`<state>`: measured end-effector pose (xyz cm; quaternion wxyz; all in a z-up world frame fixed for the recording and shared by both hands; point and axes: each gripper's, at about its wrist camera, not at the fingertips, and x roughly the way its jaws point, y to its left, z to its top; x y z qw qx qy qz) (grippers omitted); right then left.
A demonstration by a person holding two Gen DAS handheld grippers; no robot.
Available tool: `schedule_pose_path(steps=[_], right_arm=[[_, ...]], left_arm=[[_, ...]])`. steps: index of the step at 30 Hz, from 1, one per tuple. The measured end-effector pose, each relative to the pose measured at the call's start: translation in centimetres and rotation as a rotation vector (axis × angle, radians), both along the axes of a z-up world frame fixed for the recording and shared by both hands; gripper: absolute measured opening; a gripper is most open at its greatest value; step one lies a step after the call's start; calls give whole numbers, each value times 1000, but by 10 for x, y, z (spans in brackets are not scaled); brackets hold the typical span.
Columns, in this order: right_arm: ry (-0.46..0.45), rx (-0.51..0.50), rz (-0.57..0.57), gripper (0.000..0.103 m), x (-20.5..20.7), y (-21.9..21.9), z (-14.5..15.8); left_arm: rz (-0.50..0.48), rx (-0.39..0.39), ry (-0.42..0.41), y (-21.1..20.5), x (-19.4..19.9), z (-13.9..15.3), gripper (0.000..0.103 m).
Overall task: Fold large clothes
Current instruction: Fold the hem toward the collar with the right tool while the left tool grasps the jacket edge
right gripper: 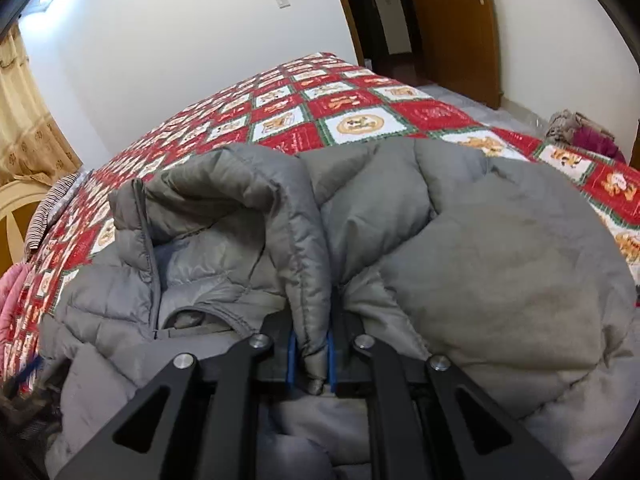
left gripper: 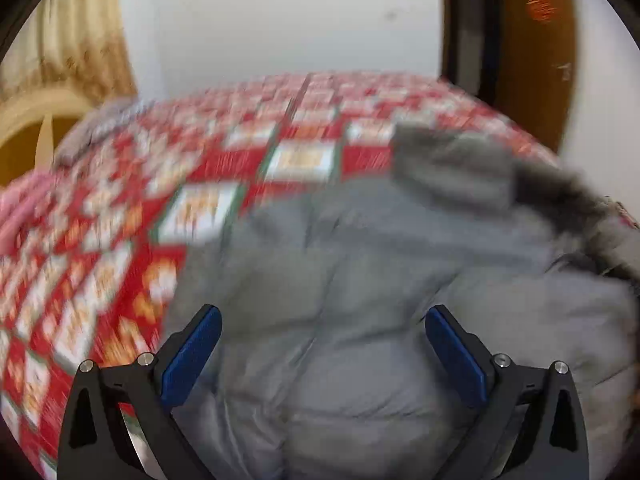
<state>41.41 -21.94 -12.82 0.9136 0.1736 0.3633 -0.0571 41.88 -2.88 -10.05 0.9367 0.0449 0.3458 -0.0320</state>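
Right tool (right gripper: pixel 311 354) is clenched on a quilted fold of the grey jacket (right gripper: pixel 500 240), which lies on the bed (right gripper: pixel 360 120) directly ahead. Left tool (left gripper: pixel 322 354) hangs released above the jacket. Risk, as judged: slick padding could slip from a narrow pinch. Open quilt lies beyond both tools.

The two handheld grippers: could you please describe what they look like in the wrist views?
Both share one design. The left gripper has matte black angular linkage arms with triangular cut-outs, round silver pivot bolts at the joints, and flat blue textured pads lining the jaws. The right gripper shows the same black arms, silver bolts and thin blue pad edges. No cables, markings, hands or sleeves are visible.
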Motion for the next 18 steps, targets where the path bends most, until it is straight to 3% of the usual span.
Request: schedule_pose_path(steps=[2,5,8,11,15,16,17,18], right_arm=[[-8,10,-1,10,-1,-1,-2],[-16,17,-2,10,0,-1,-3],[-21,23,-3,11,2,-2,-4],[-31,32,-6,10,0,-3,-5],[-39,41,-8,10,-2,-4,-6],[-39,42,-7,10,-2,-4,-6],[-40,45,-7,10,-2,-5,-6],[-40,47,-7,10,-2,-5,-6]], left_arm=[[-45,4,-51,-19,5,26,102],[-112,24,0,-61,36,42,102],[-124,100,55,-110,71,29,102],[-93,255,80,-154,93,3,102],[-40,371,37,-169,106,-5,101],[-6,357,18,-162,107,-2,79],[14,313,27,-152,109,1,29],[25,215,82,-134,111,3,9]])
